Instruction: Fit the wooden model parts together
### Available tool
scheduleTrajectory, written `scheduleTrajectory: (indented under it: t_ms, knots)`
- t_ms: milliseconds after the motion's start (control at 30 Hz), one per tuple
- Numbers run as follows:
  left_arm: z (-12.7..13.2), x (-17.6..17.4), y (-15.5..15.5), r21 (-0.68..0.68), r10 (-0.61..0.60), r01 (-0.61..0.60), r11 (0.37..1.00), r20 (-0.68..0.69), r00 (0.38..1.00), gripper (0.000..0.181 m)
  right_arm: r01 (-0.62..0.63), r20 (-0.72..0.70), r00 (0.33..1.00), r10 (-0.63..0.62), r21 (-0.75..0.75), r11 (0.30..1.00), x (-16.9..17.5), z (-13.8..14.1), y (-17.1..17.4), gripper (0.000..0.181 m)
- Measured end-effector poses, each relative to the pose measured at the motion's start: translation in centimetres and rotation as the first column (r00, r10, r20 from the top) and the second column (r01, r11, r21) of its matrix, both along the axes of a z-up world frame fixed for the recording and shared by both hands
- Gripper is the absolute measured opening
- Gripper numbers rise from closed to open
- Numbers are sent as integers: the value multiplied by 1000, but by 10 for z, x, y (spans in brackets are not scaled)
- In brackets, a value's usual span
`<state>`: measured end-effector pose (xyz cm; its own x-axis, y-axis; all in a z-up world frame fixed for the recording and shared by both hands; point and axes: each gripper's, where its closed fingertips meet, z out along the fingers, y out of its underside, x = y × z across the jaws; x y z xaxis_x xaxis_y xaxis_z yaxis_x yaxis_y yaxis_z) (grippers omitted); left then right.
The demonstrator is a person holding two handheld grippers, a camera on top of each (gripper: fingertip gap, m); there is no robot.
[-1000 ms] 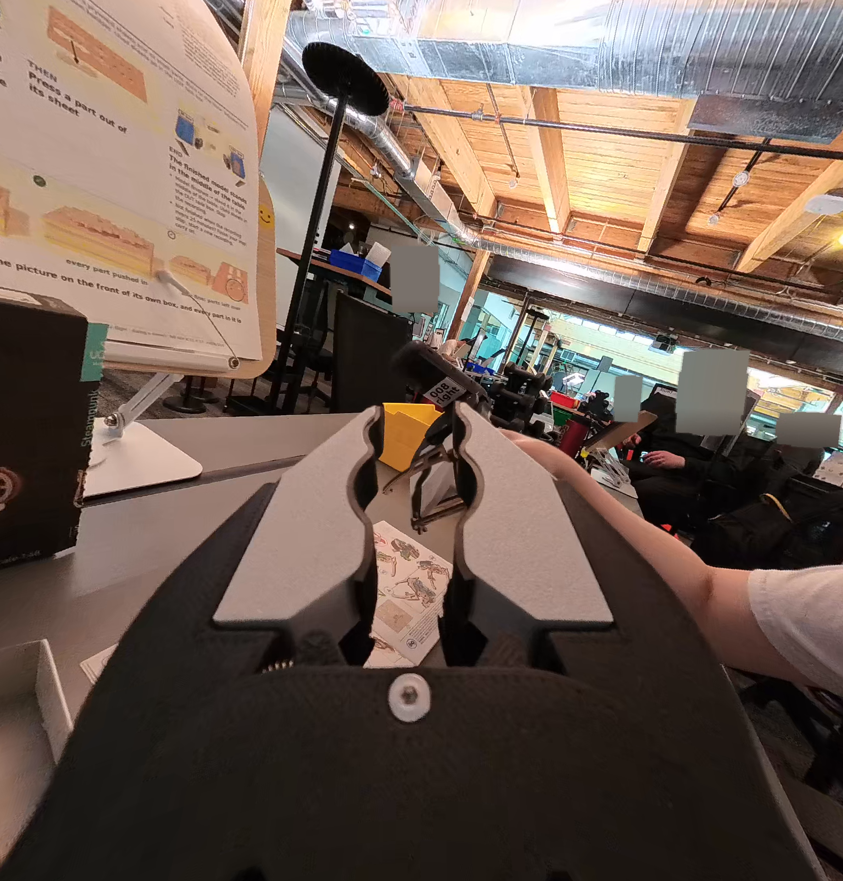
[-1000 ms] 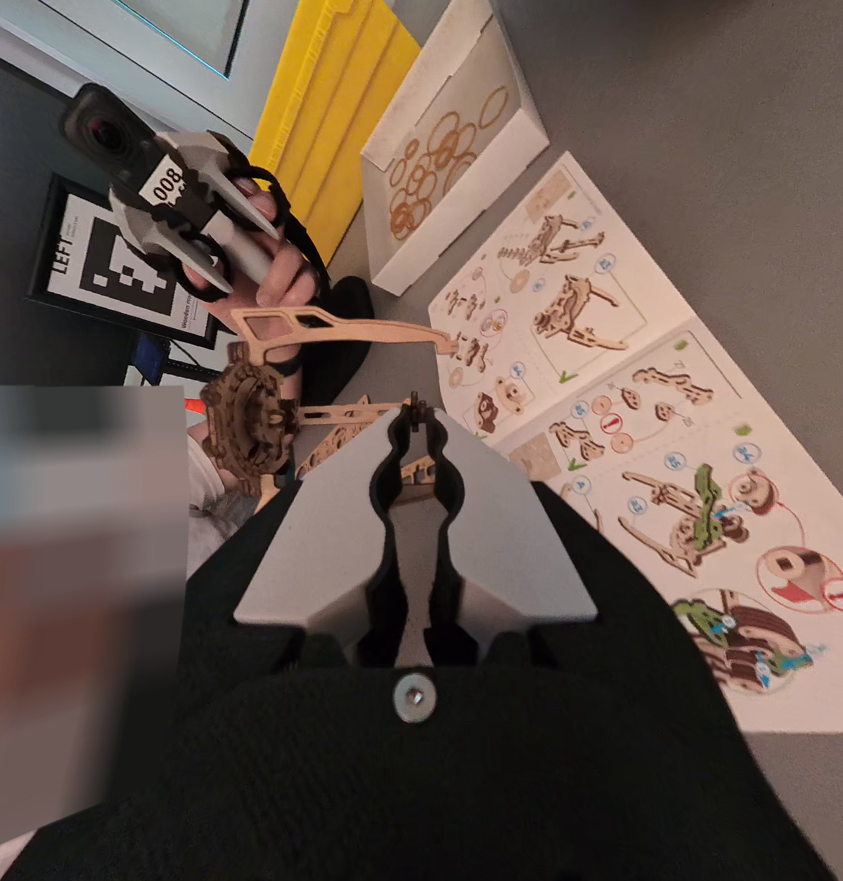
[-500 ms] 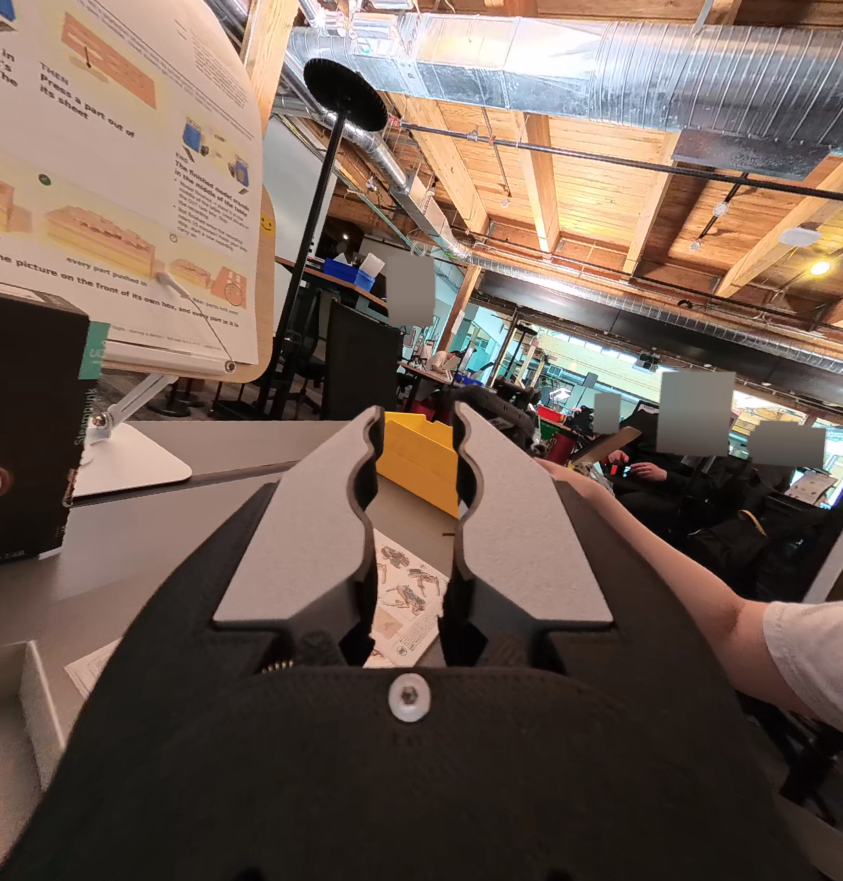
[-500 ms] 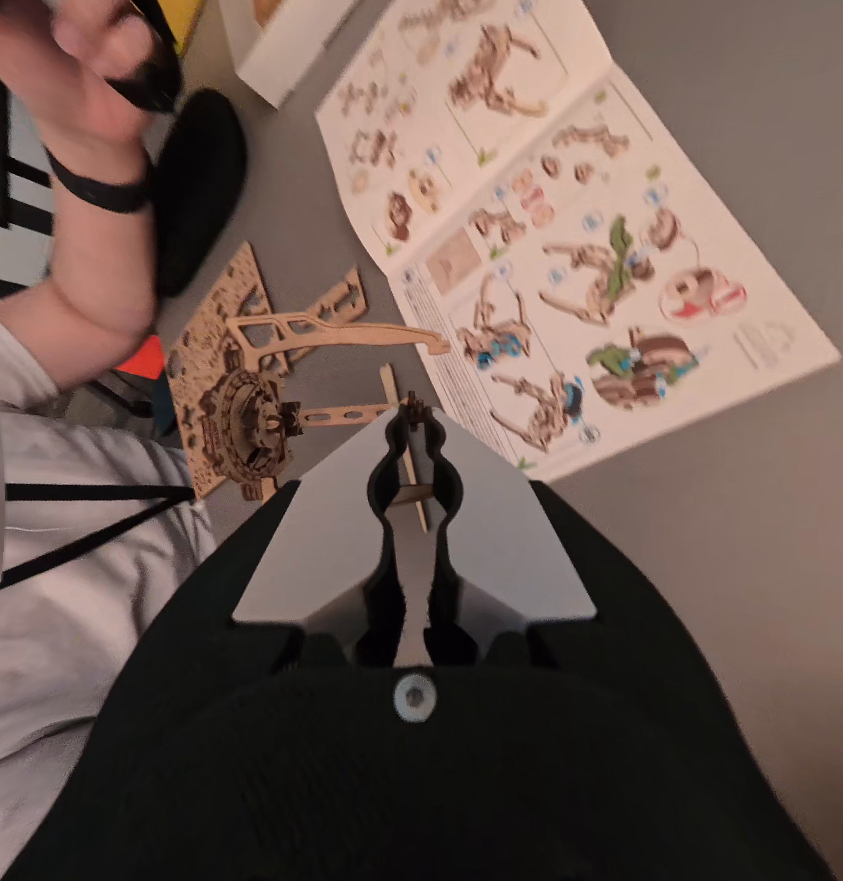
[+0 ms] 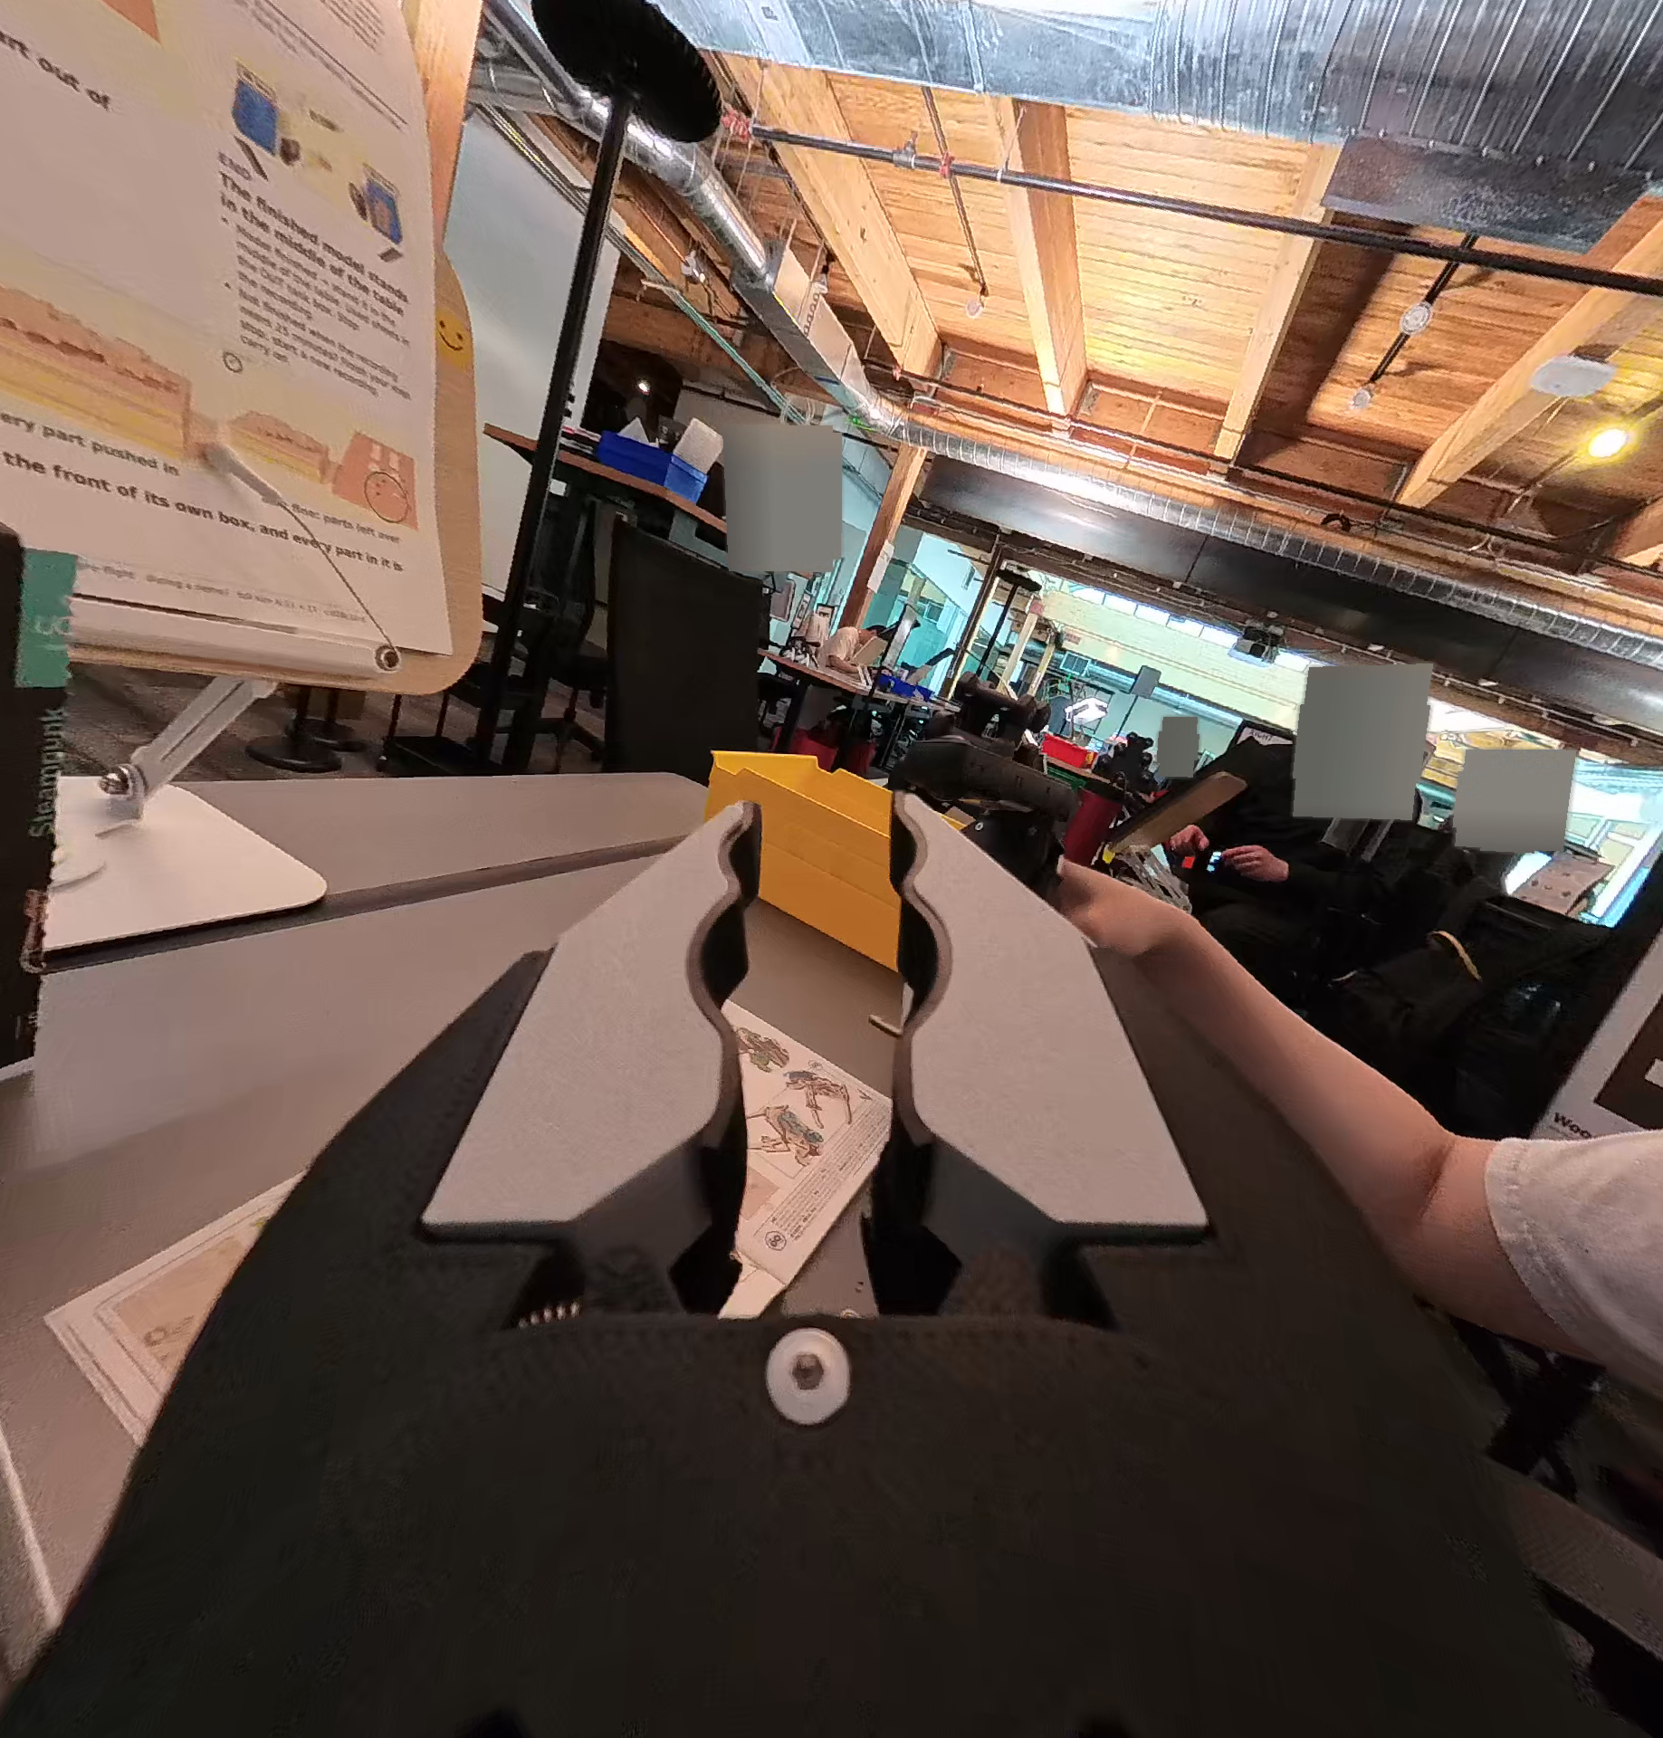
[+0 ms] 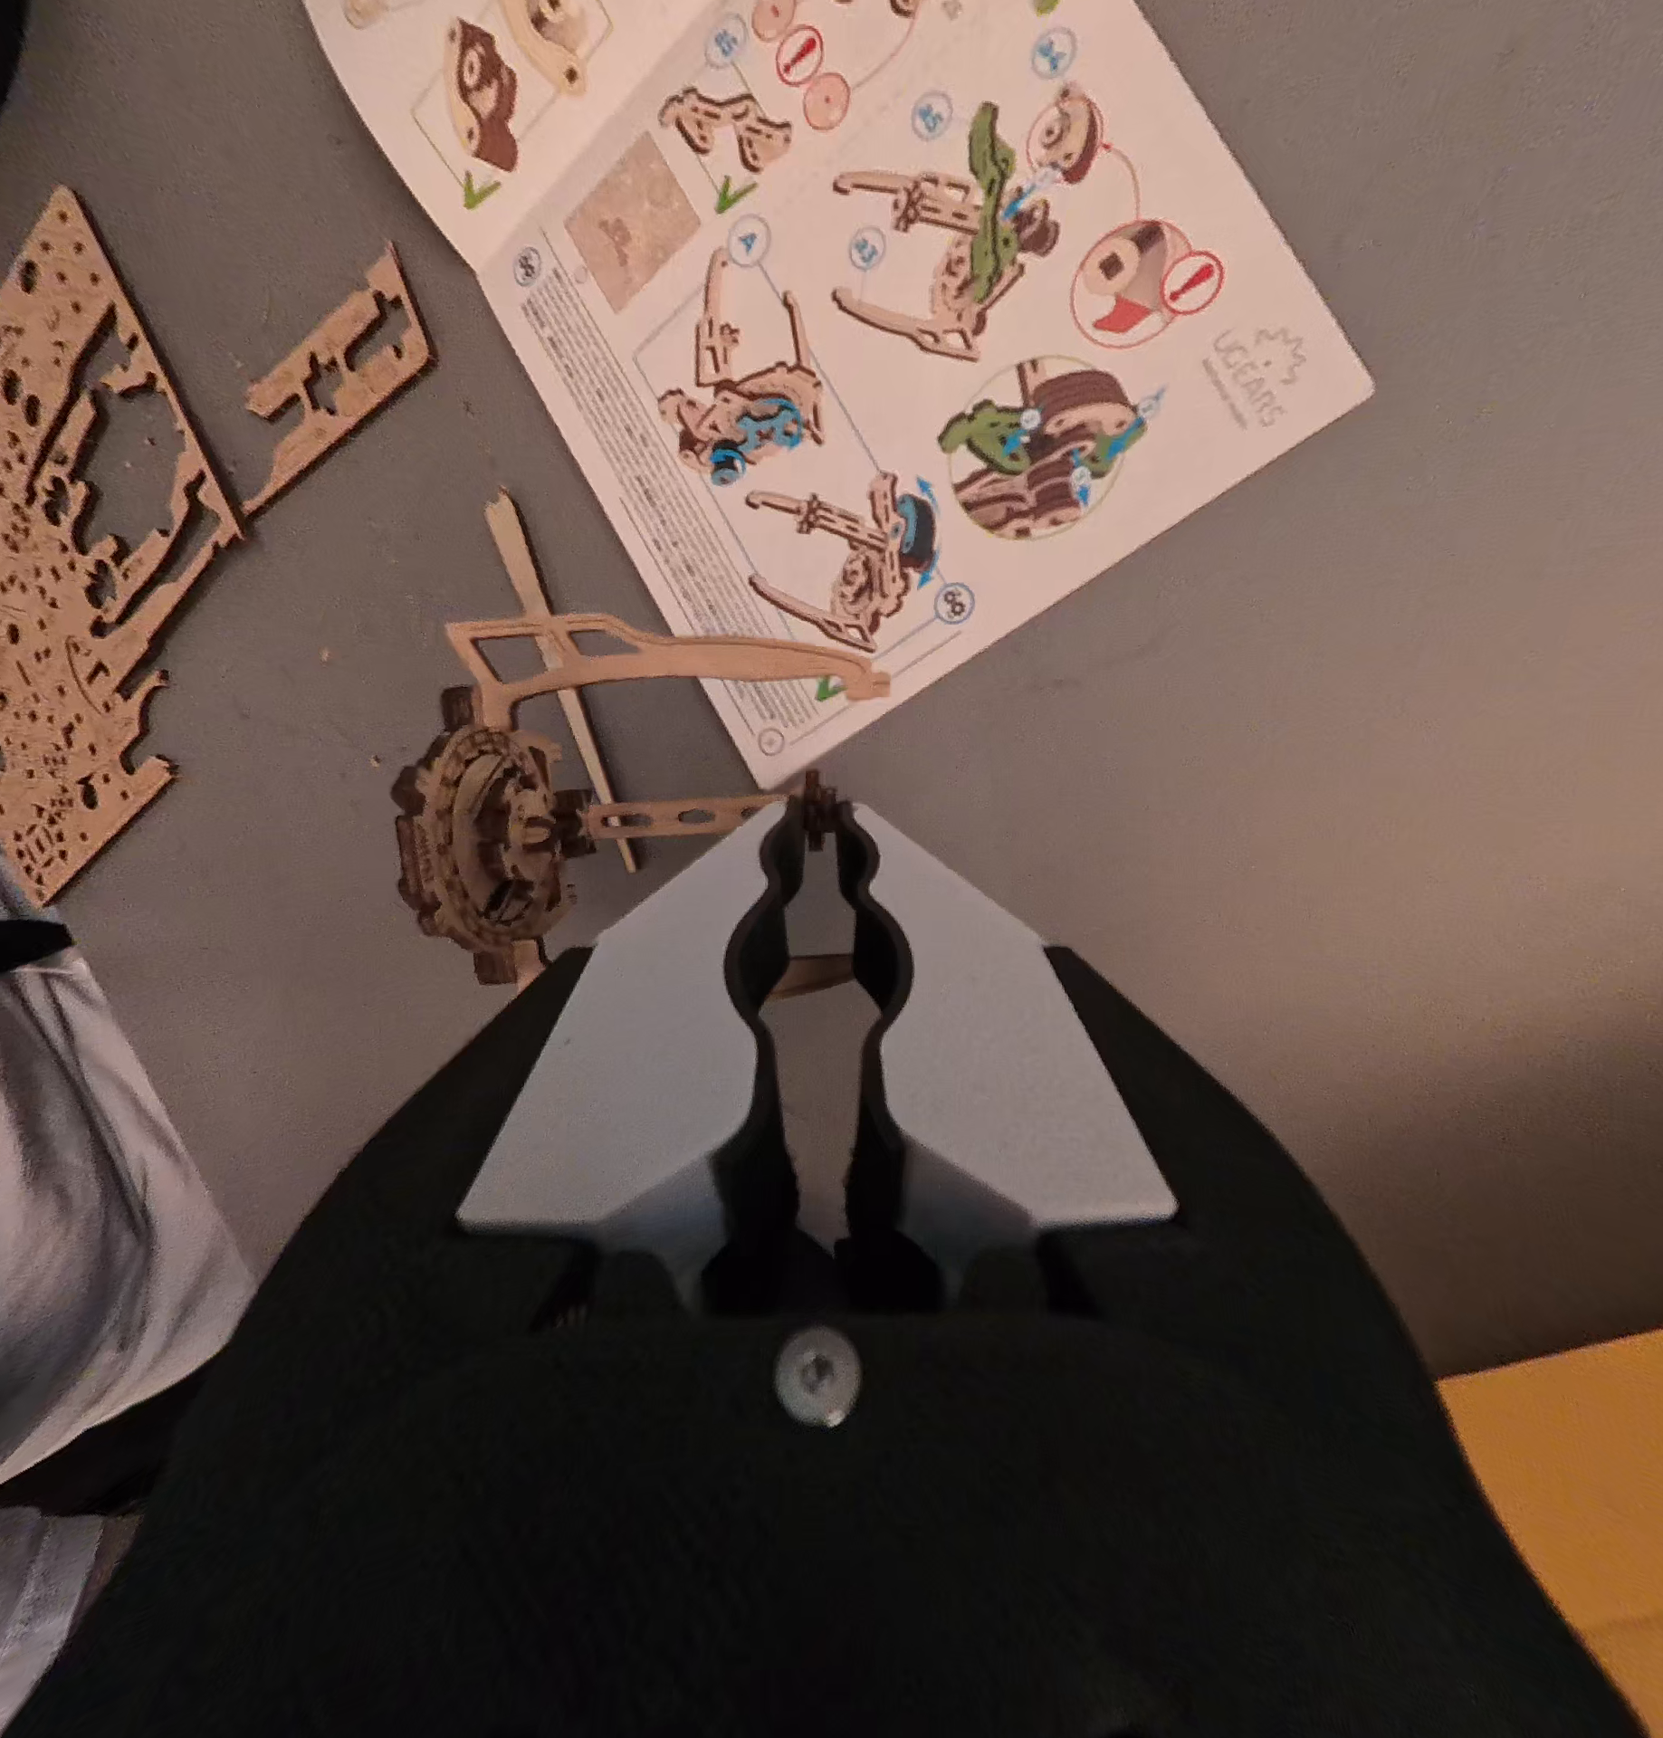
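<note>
In the right wrist view my right gripper (image 6: 816,820) is shut on the end of a thin strut of the wooden model (image 6: 484,846). The model is a dark gear hub with a long curved arm (image 6: 677,656). It hangs to the left of the fingers, just above the grey table. A loose wooden stick (image 6: 550,649) lies under it. In the left wrist view my left gripper (image 5: 825,820) is open and empty, raised above the table. The right gripper's black body (image 5: 982,785) shows just beyond its right finger.
An open instruction sheet (image 6: 902,329) lies ahead of the model and also shows in the left wrist view (image 5: 808,1129). Punched-out wooden sheets (image 6: 65,564) lie at the left. A yellow bin (image 5: 827,870), a dark box (image 5: 0,809) and a stand with a poster (image 5: 188,865) are on the table. Left tips to right tips: about 30 centimetres.
My right gripper has carried the model away from the left gripper and down toward the table by the instruction sheet. The left gripper no longer shows in the right wrist view.
</note>
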<state>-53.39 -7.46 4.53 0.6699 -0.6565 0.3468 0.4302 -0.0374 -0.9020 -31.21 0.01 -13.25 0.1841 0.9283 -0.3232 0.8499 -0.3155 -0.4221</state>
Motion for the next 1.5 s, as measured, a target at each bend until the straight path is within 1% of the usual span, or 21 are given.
scheduleTrajectory:
  t_ms: [200, 300, 500, 733, 867, 1033, 1233, 1500]
  knots:
    - [-3, 3, 1, -10, -10, 9, 1000, -12, 1000, 25, -19, 47, 999, 17, 47, 999, 7, -10, 4, 5]
    - [-4, 4, 1, -11, -13, 13, 1000, -12, 1000, 25, -10, 40, 999, 8, 38, 999, 6, -9, 5, 5]
    - [-5, 5, 2, -15, -16, 16, 1000, -16, 1000, 24, -9, 30, 1000, 7, 85, 996, 7, -9, 12, 5]
    - [-5, 6, 2, -15, -18, 18, 1000, -17, 1000, 24, -27, 21, 999, 24, 105, 994, 7, -10, 12, 7]
    - [-5, 5, 2, -16, -17, 17, 1000, -14, 1000, 24, -2, 24, 1000, 0, 100, 995, 7, -12, 16, 14]
    - [-5, 5, 2, -15, -16, 16, 1000, -13, 1000, 24, 11, 27, 1000, -13, 81, 997, 9, -14, 17, 11]
    - [-3, 4, 1, -12, -15, 15, 1000, -9, 1000, 24, 32, 34, 999, -36, 97, 995, 10, -14, 21, 15]
    - [-3, 4, 0, -9, -15, 15, 1000, -8, 1000, 24, 92, 25, 995, -96, 122, 988, 15, 0, 24, 18]
